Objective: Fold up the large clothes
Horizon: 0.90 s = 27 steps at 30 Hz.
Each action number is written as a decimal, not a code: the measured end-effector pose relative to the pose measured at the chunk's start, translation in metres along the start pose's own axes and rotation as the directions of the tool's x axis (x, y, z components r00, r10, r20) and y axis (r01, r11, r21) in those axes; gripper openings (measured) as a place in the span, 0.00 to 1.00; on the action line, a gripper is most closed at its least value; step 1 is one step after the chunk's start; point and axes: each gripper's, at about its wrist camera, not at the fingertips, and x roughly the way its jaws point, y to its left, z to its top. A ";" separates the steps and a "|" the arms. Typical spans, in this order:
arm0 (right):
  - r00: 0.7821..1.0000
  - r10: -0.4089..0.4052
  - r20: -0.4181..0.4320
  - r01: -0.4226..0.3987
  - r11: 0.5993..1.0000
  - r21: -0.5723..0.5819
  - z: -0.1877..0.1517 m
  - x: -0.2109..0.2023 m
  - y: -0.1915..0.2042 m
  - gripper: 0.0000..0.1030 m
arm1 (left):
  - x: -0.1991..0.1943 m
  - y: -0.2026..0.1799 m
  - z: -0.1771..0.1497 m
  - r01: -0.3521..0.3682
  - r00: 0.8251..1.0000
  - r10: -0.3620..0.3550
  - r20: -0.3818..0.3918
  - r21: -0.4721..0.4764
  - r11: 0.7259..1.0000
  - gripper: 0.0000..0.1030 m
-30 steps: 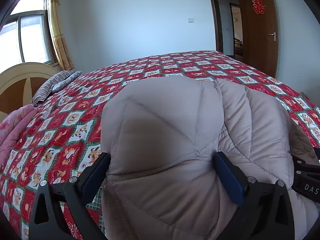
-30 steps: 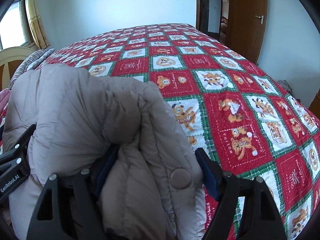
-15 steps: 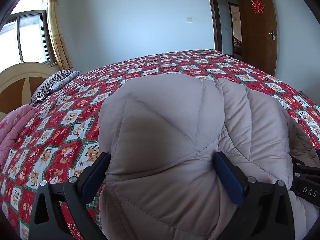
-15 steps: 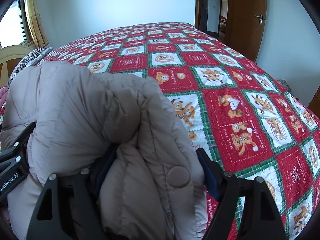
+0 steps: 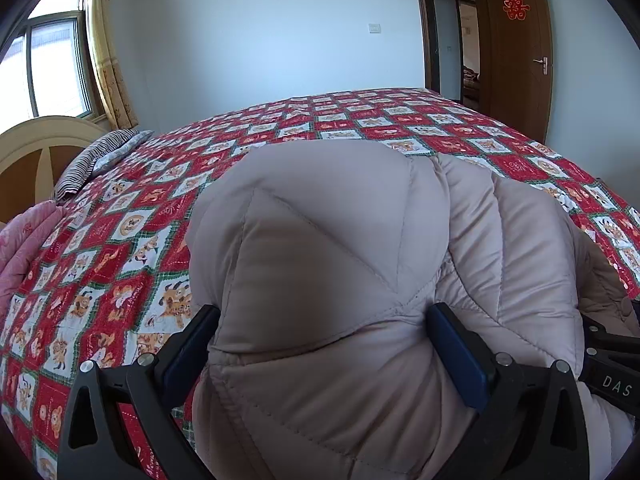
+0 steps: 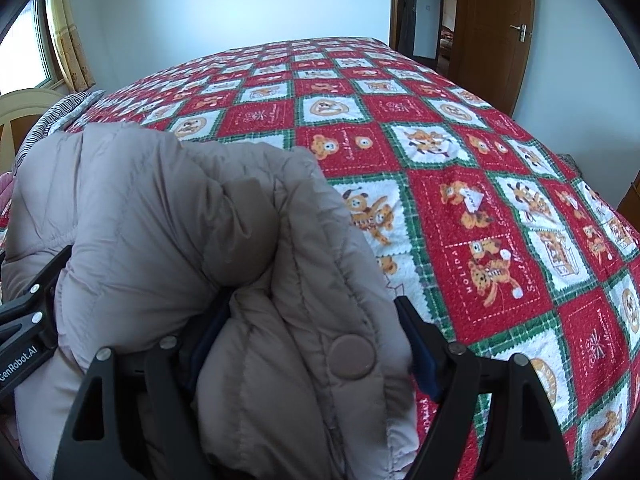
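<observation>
1. My left gripper (image 5: 320, 344) is clamped on a thick bundle of the beige quilted down jacket (image 5: 344, 264). Both blue pads press into the padding, one at lower left, one at lower right of the left wrist view.
2. The jacket fills the centre and lower part of that view. It bulges up between the jaws and hides the bedspread behind it.
3. My right gripper (image 6: 308, 344) is clamped on another part of the same jacket (image 6: 168, 216). The jaws stand wide, with the padded fabric packed tight between the pads.
4. A round snap button (image 6: 352, 357) sits on the gripped fold, low in the centre of the right wrist view.
5. The jacket occupies the left and lower centre of the right wrist view.
6. The red, white and green patchwork bedspread (image 6: 460, 184) covers the bed and fills the right half of that view.
7. A striped pillow (image 5: 96, 156) lies at the left edge of the left wrist view.
8. A brown door (image 5: 516, 48) stands open at upper right.
</observation>
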 end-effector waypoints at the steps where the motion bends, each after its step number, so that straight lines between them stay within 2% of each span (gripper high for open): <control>1: 1.000 0.002 -0.003 -0.002 1.000 0.002 0.000 0.000 0.000 0.78 | 0.000 0.000 0.000 0.002 1.000 -0.002 -0.002 -0.001 1.000 0.99; 18: 0.999 0.022 -0.047 -0.021 0.999 0.027 0.001 0.006 -0.002 0.82 | 0.010 0.004 0.003 0.043 0.998 -0.043 -0.044 -0.017 0.999 0.99; 27: 0.997 0.044 -0.062 -0.041 0.998 0.049 0.000 0.008 -0.005 0.84 | 0.011 0.003 0.003 0.042 0.998 -0.043 -0.047 -0.014 0.999 0.99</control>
